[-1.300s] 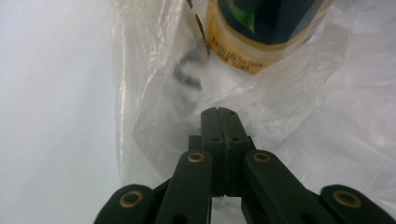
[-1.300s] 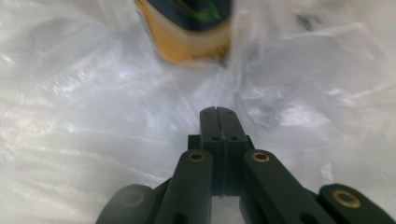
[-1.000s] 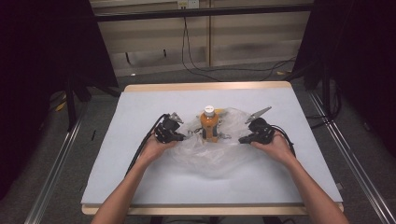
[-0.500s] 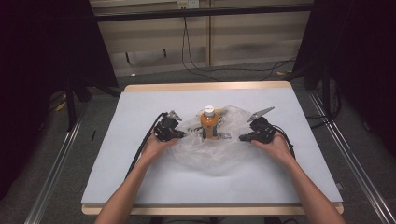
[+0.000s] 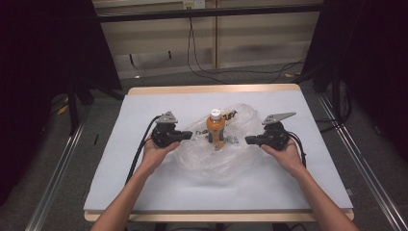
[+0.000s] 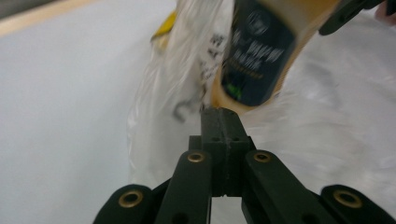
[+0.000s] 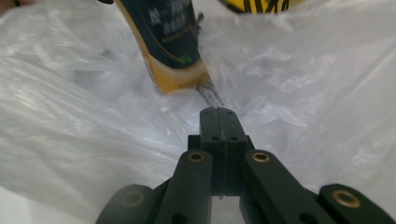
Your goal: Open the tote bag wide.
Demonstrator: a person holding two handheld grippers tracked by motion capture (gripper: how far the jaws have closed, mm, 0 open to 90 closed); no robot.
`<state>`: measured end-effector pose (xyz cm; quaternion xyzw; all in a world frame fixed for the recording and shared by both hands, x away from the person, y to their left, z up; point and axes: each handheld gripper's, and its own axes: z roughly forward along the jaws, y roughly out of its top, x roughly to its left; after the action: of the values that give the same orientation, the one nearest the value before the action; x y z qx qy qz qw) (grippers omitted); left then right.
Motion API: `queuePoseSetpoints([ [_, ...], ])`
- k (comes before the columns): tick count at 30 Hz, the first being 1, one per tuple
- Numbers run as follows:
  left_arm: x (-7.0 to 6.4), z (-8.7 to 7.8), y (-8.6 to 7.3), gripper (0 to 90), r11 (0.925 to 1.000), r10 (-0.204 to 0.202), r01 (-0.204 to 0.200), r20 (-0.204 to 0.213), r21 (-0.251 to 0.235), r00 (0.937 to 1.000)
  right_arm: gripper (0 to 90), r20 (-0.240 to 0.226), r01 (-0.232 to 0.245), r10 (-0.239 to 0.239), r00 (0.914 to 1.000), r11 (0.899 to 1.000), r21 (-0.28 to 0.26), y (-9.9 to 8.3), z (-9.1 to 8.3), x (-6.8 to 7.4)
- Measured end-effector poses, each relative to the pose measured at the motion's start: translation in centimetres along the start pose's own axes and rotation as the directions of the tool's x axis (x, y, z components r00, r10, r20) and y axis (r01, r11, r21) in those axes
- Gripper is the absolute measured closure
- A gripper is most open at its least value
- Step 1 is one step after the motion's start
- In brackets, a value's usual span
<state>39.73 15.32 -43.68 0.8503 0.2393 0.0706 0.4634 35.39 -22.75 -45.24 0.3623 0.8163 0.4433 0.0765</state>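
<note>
An orange drink bottle (image 5: 215, 129) with a white cap and a dark label stands upright in the middle of a crumpled clear plastic bag (image 5: 211, 159) on the table. My left gripper (image 5: 190, 135) is at the bag's left edge, jaws shut on the film just short of the bottle's base (image 6: 261, 51). My right gripper (image 5: 248, 140) is at the bag's right edge, also shut on the film. Its own view has the tip (image 7: 218, 112) pressed into the plastic (image 7: 303, 93) in front of the bottle (image 7: 168, 42). In the left gripper view the tip (image 6: 222, 114) meets the bag (image 6: 327, 121).
The white-covered table (image 5: 144, 183) has a wooden rim at the back. Black cables trail from both grippers toward the front corners. Yellow and black print (image 5: 231, 115) shows on the bag behind the bottle. Metal rails run along the floor on both sides.
The left gripper has drifted slightly outward to the left and the bag lies a little flatter around the bottle. The bottle still stands where it was.
</note>
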Motion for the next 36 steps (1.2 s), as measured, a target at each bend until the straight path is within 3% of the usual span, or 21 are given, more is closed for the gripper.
queuePoseSetpoints([
  [2,-0.2,-0.8,-0.1,90.0,0.9989,-0.004,0.005,0.021,-0.047,0.9998,90.0,-0.003,-0.002,0.002,1.0000,0.999,-0.035,0.0,-0.7,0.4],
  [5,-0.7,-1.8,-0.2,90.0,0.9979,0.005,-0.005,0.007,-0.065,1.0000,90.0,0.002,0.002,-0.002,1.0000,0.996,-0.087,-0.1,-1.7,1.0],
  [11,-1.4,-3.4,-1.0,89.3,0.9960,0.009,-0.007,0.021,-0.090,0.9997,90.0,0.010,0.005,-0.003,0.9999,0.988,-0.157,-0.2,-3.2,1.9],
  [14,-1.8,-4.1,-1.4,81.4,0.9944,0.001,0.000,0.011,-0.105,0.9999,87.9,0.020,0.010,-0.006,0.9998,0.980,-0.199,-0.5,-3.9,2.3],
  [15,-1.9,-4.4,-1.5,76.8,0.9932,-0.001,0.002,0.008,-0.116,1.0000,77.8,0.023,0.006,-0.001,0.9997,0.977,-0.212,-0.6,-4.1,2.4],
  [19,-2.7,-5.6,-2.2,61.2,0.9883,0.000,-0.002,-0.016,-0.153,0.9999,54.8,0.051,0.014,-0.001,0.9987,0.968,-0.250,-0.8,-4.8,3.1],
  [21,-2.9,-6.2,-2.5,46.3,0.9857,-0.012,0.006,-0.034,-0.168,0.9994,39.0,0.054,0.001,0.015,0.9984,0.962,-0.272,-1.0,-5.1,3.4],
  [24,-3.4,-7.0,-2.9,35.0,0.9812,-0.015,0.000,-0.075,-0.193,0.9970,24.8,0.080,0.018,0.008,0.9968,0.950,-0.313,-1.3,-5.7,4.0],
  [26,-3.6,-7.3,-3.2,26.5,0.9789,-0.025,0.010,-0.070,-0.204,0.9972,11.9,0.105,0.004,0.033,0.9939,0.944,-0.331,-1.5,-6.1,4.2],
  [29,-3.8,-7.9,-3.7,18.6,0.9757,-0.033,0.014,-0.084,-0.219,0.9959,3.4,0.138,0.006,0.049,0.9893,0.928,-0.373,-2.0,-6.7,4.4],
  [31,-4.0,-8.3,-4.2,14.1,0.9710,-0.051,0.026,-0.102,-0.238,0.9935,2.2,0.134,-0.005,0.063,0.9890,0.918,-0.396,-2.5,-7.2,4.4],
  [36,-4.4,-9.1,-5.4,5.4,0.9694,-0.074,0.044,-0.117,-0.241,0.9903,1.4,0.145,-0.014,0.076,0.9865,0.922,-0.386,-3.9,-8.2,4.8],
])
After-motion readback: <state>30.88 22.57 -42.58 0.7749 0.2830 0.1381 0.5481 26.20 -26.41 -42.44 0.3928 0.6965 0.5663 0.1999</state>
